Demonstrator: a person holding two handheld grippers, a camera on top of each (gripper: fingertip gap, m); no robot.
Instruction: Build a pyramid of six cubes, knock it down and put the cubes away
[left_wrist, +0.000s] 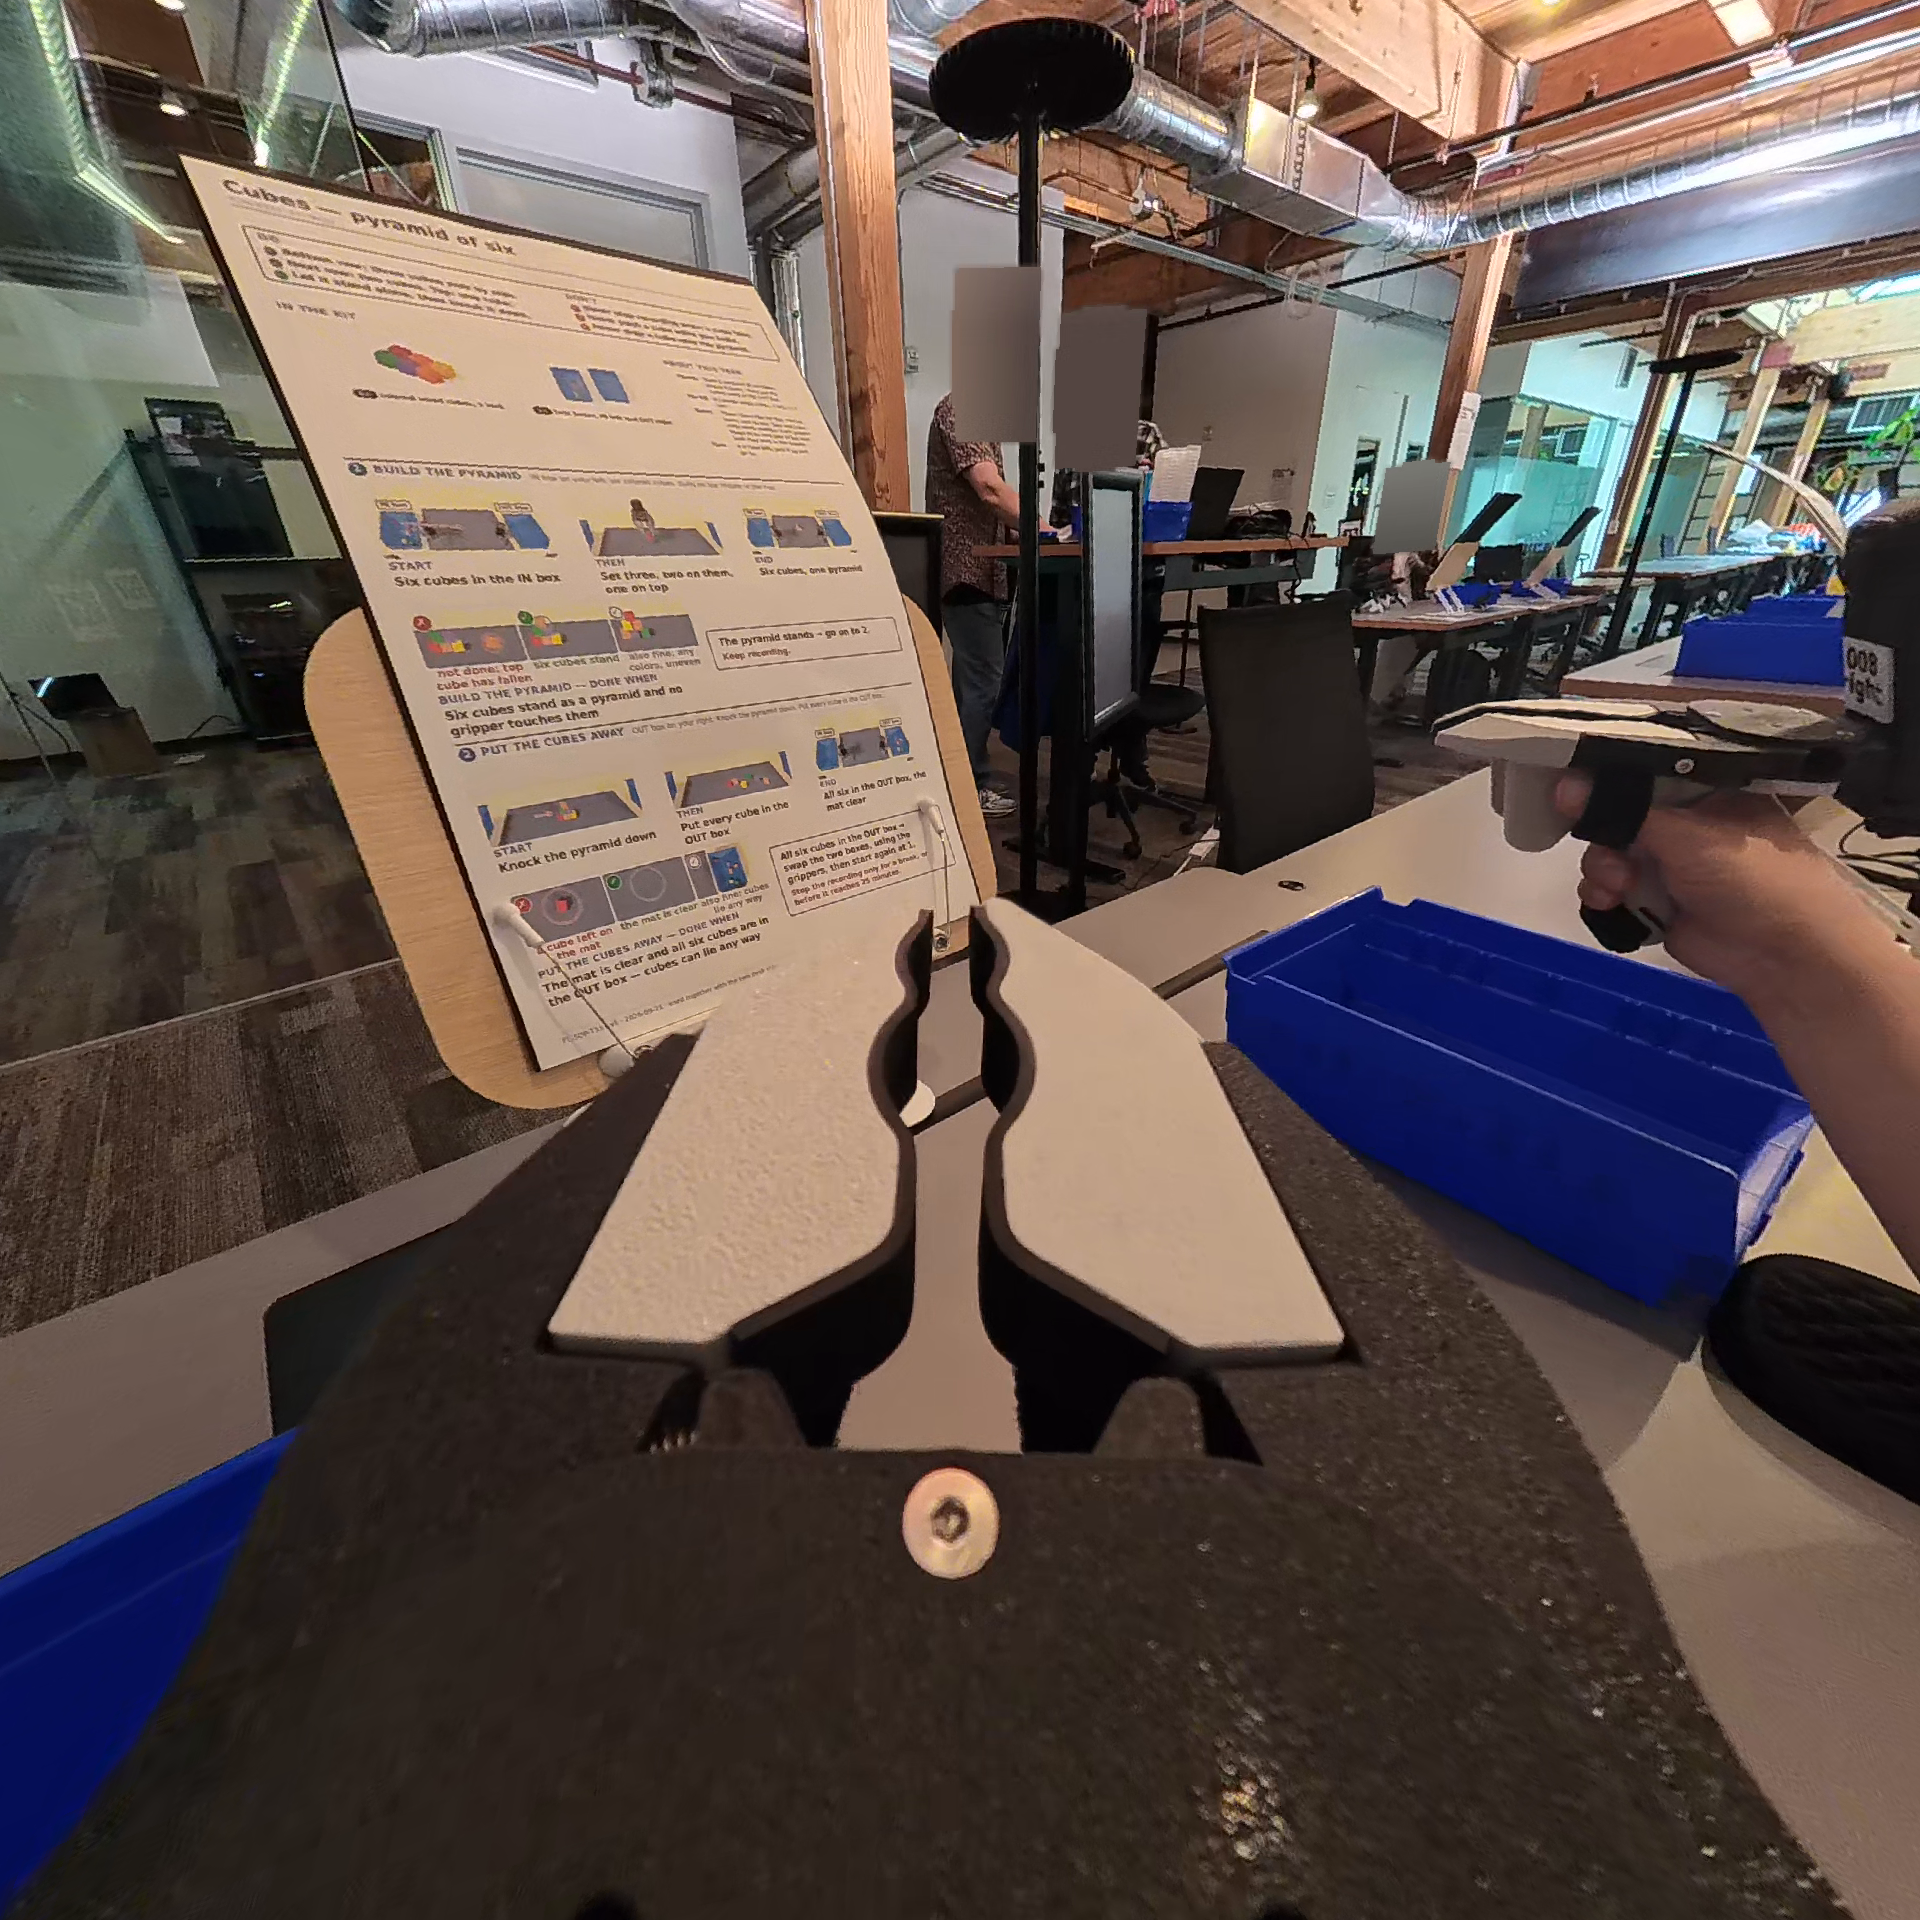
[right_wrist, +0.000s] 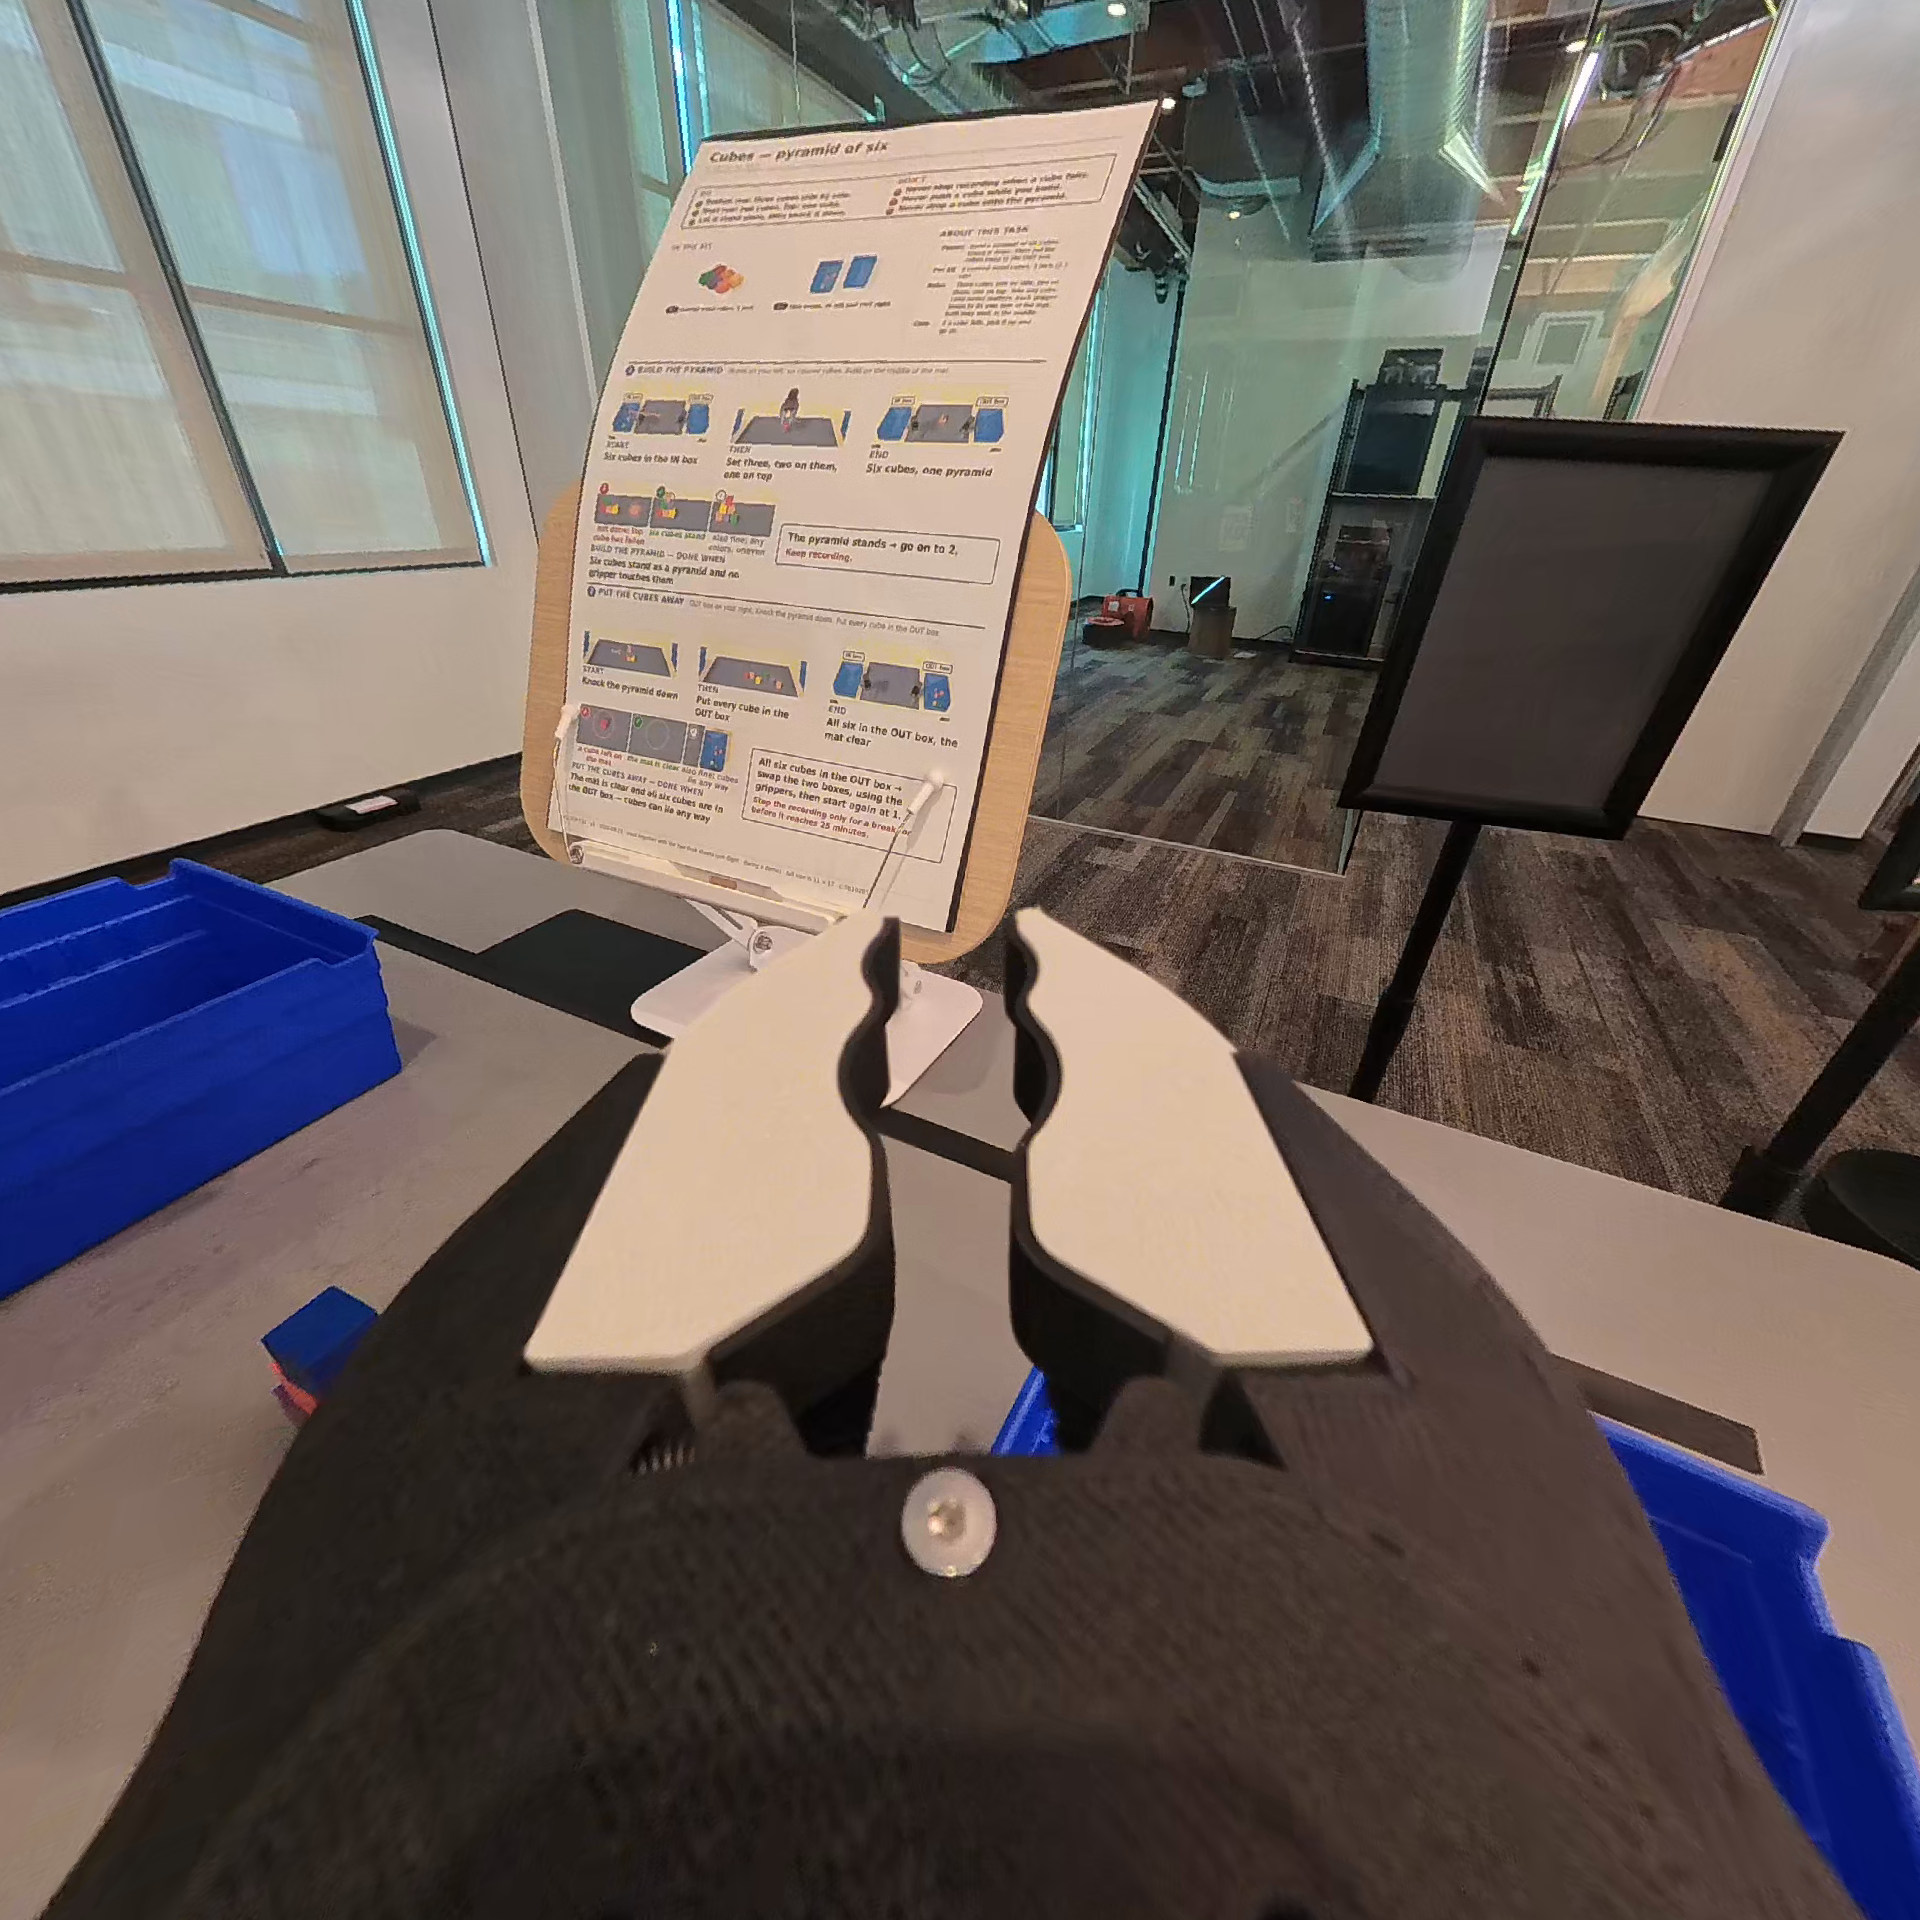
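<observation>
My left gripper (left_wrist: 948, 920) is empty, its jaws closed to a narrow slit, held above the table and facing the instruction stand. An empty blue bin (left_wrist: 1507, 1091) lies to its right, and a corner of another blue bin (left_wrist: 104, 1621) shows at lower left. A hand holds my right gripper (left_wrist: 1455, 732) above the far bin. In the right wrist view my right gripper (right_wrist: 951, 925) is empty, its jaws a little apart. A blue cube (right_wrist: 322, 1335) sits on a red one (right_wrist: 291, 1397) at lower left; the gripper body hides the rest of the stack.
An instruction sheet on a wooden stand (left_wrist: 582, 623) stands at the table's far edge and also shows in the right wrist view (right_wrist: 831, 499). A blue bin (right_wrist: 177, 1039) lies left and another (right_wrist: 1745, 1621) lies under my right gripper. A black sign stand (right_wrist: 1579, 623) is off the table. Tip to tip, the grippers are about 35 cm apart. The left tips stand about 25 cm off the blue cube (right_wrist: 322, 1335).
</observation>
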